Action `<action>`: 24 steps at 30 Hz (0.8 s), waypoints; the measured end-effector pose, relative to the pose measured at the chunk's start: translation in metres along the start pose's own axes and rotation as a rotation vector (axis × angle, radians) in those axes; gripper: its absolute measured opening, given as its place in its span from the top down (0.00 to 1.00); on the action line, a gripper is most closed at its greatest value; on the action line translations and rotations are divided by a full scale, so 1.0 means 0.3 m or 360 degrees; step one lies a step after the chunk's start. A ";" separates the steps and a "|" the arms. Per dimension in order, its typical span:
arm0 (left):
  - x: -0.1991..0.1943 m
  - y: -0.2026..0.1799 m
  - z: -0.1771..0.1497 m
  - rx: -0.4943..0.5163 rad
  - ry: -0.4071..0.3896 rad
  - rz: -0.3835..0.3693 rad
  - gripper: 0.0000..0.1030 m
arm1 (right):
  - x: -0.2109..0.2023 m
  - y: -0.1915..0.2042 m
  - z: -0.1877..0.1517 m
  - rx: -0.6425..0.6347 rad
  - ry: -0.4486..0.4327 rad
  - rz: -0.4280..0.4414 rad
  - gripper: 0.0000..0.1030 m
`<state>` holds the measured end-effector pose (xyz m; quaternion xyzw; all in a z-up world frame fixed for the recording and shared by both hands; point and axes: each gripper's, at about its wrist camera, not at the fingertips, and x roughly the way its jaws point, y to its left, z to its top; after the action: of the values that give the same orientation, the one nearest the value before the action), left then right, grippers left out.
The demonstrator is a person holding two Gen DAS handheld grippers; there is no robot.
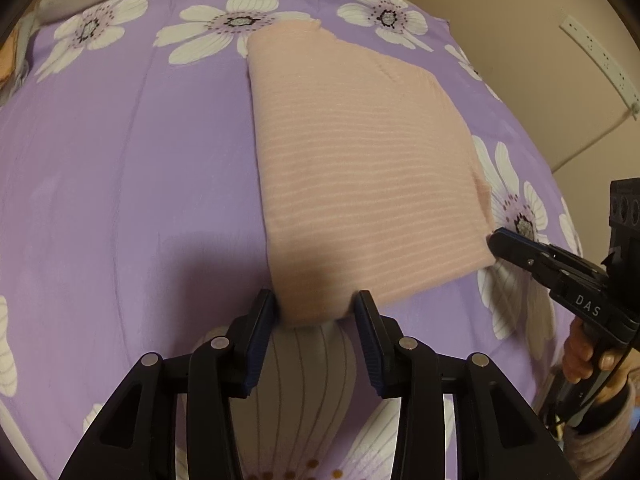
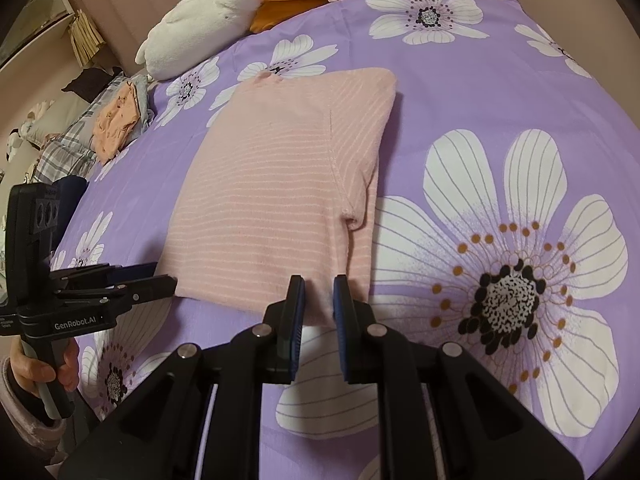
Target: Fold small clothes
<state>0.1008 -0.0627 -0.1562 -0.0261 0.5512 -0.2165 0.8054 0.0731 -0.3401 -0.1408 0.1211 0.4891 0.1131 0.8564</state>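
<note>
On the purple flowered bedspread point(image 2: 440, 92) a pink striped top point(image 2: 272, 184) lies flat, already folded lengthwise into a long panel with a sleeve tucked along its right side. Both grippers sit at its near hem, so the step in hand looks like gripping the two bottom corners to fold the panel upward.

At the left corner, the left gripper point(image 1: 314, 308) stands released, its jaws spread with the hem's corner lying between them and the cloth brushing both pads. To do this well, it should push a little further in before closing, so that it catches every layer and not only the top one.

At the right corner, the right gripper point(image 2: 319, 290) has its jaws much narrower, set on either side of the hem with a thin gap remaining; whether it truly pinches the fabric I cannot tell. It should bite where the tucked sleeve ends, so the sleeve travels with the body.

Both corners should then rise level and move together, or the fold will skew.
</note>
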 end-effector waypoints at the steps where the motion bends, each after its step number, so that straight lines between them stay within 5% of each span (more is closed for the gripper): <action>1: -0.003 -0.001 -0.003 0.0001 0.0000 0.0003 0.62 | -0.003 -0.001 -0.002 0.0003 -0.0001 0.0005 0.84; 9: -0.028 0.002 -0.019 -0.0016 0.0019 0.0003 0.62 | -0.034 -0.008 -0.021 0.0013 -0.0001 0.0026 0.78; 13: -0.041 0.023 -0.030 -0.0078 0.0022 -0.0035 0.62 | -0.052 -0.029 -0.037 0.0062 -0.0006 0.0058 0.63; 17: -0.053 0.044 -0.029 -0.0143 0.0008 -0.0069 0.45 | -0.065 -0.060 -0.049 0.0158 -0.0022 0.0124 0.54; 24: -0.058 0.076 -0.014 -0.0214 -0.0008 -0.0111 0.45 | -0.067 -0.110 -0.044 0.0364 -0.0050 0.0268 0.44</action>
<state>0.0992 -0.0347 -0.1491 -0.0997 0.5613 -0.2068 0.7951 0.0543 -0.3763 -0.1416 0.2605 0.4735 0.1262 0.8319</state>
